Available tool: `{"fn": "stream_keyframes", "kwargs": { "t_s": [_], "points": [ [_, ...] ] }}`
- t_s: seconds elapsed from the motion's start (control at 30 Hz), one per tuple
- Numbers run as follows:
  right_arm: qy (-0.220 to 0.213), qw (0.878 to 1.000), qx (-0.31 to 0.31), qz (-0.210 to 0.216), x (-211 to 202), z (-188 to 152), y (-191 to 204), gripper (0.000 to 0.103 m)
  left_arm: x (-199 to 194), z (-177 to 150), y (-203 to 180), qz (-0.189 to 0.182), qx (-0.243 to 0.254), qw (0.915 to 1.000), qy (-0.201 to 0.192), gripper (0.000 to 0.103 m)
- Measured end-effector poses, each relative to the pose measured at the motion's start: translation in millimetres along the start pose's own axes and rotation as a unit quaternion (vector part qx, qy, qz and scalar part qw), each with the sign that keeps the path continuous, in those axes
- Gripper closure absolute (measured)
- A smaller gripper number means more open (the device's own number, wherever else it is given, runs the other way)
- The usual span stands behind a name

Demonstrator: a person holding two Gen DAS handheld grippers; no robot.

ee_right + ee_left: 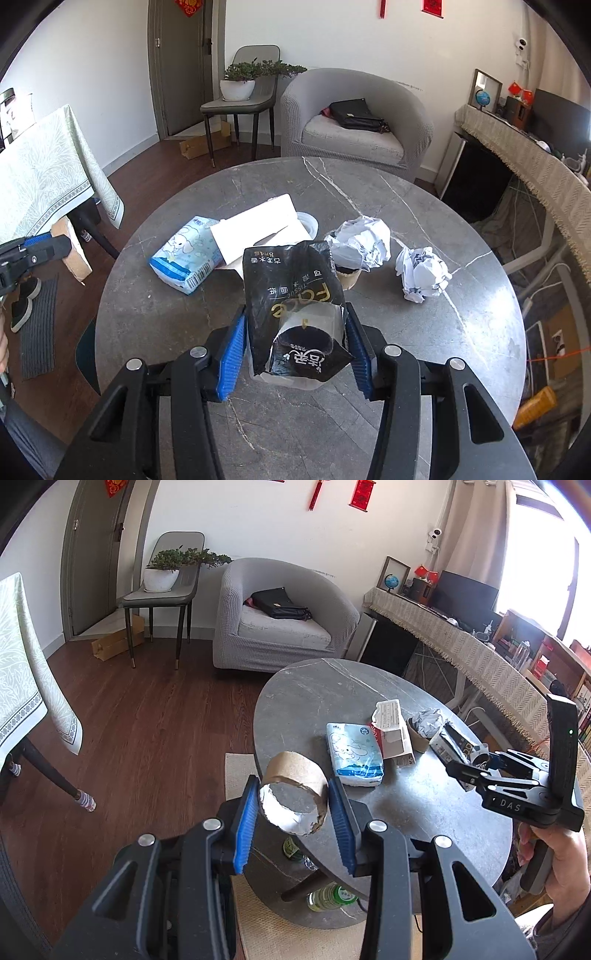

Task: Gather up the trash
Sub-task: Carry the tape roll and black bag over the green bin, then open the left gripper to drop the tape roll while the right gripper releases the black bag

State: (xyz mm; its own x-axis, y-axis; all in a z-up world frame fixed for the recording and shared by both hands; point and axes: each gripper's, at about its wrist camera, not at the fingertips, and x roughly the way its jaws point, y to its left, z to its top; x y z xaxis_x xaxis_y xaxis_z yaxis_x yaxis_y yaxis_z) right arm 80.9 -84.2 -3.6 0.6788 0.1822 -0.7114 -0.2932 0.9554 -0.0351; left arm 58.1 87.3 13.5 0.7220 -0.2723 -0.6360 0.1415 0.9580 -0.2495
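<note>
My left gripper [293, 805] is shut on a brown cardboard roll [295, 794] with a foil-lined rim, held above the left edge of the round grey table [424, 801]. My right gripper [297, 343] is shut on a black tissue wrapper [291, 295] just above the table [184, 314]. On the table lie a blue-and-white tissue pack [186, 258], a white torn box [258, 229], a paper cup stuffed with crumpled paper [356, 245] and a crumpled paper ball [421, 273]. The left wrist view also shows the tissue pack [352, 753] and the box [391, 727].
A grey armchair [280, 620] with a black bag stands behind the table. A chair with a potted plant [166, 572] is by the door. A cloth-covered table [26, 672] is at left, a long desk [461, 642] at right. Bottles [330, 897] lie under the round table.
</note>
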Motion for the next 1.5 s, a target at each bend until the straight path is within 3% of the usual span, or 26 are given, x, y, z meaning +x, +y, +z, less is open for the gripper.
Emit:
{"fn": "stream_keyframes", "kwargs": {
  "t_s": [0.7,0.97,1.23,1.5],
  "points": [
    [-0.036,0.991,-0.071,0.105,-11.8,38.3,109.1,0.053,5.9,-57.1,97.1,0.071,-0.049,0.9943,0.062,0.062],
    [-0.022,0.985,-0.095,0.140,3.2,40.3,151.1,0.053,19.4,-88.8,134.9,0.088,-0.078,0.9872,0.108,0.062],
    [0.001,0.979,-0.119,0.166,21.1,39.0,188.8,0.053,44.4,-126.3,151.8,0.098,-0.057,0.9769,0.181,0.062],
    [0.024,0.974,-0.136,0.181,40.9,36.8,219.1,0.052,48.3,-145.7,165.6,0.106,-0.052,0.9706,0.210,0.058]
  ]
}}
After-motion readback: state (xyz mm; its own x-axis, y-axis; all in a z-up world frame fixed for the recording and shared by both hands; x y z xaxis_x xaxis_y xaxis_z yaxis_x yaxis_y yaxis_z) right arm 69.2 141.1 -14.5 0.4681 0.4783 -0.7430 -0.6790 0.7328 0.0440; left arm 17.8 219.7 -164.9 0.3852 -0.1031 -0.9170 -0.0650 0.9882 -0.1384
